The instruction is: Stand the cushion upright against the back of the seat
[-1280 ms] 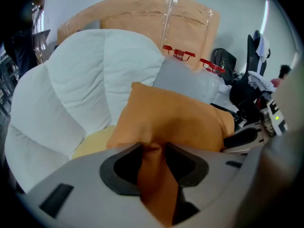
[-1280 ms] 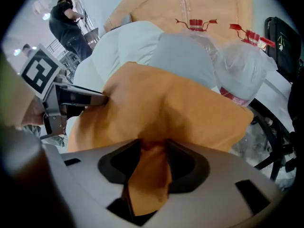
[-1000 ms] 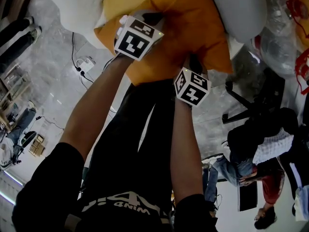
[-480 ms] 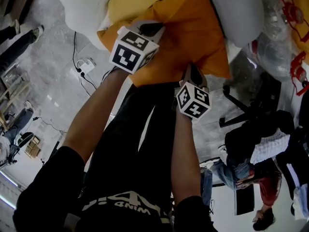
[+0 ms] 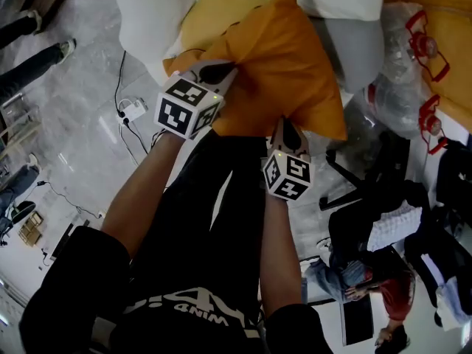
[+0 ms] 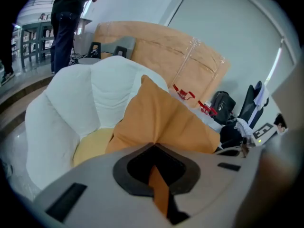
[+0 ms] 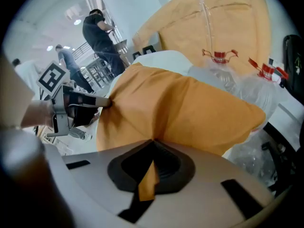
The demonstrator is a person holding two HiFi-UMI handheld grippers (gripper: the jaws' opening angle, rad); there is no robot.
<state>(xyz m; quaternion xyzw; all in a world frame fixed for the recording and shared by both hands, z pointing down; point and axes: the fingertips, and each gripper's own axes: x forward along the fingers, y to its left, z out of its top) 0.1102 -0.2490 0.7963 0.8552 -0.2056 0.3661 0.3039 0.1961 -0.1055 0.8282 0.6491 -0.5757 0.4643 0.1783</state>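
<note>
An orange cushion (image 5: 284, 65) hangs lifted in front of a white padded seat (image 5: 147, 17). In the head view my left gripper (image 5: 215, 71) is shut on the cushion's left edge. My right gripper (image 5: 286, 128) is shut on its lower edge. In the left gripper view a pinch of orange cushion (image 6: 164, 120) fabric runs down between the closed jaws of that left gripper (image 6: 155, 149), with the white seat (image 6: 71, 103) and its pale yellow pad (image 6: 92, 146) behind. The right gripper (image 7: 152, 144) shows the same pinch on the orange cushion (image 7: 190, 110).
Clear water bottles with red handles (image 5: 422, 50) in plastic lie right of the seat. A large tan wrapped bulk (image 6: 185, 61) stands behind. An office chair base (image 5: 361, 172) and seated people (image 5: 369, 257) are at lower right. A power strip with cables (image 5: 131, 110) lies on the floor.
Both grippers have risen with the cushion pinched in them. The cushion's top corner and more of the white seat have come into the head view.
</note>
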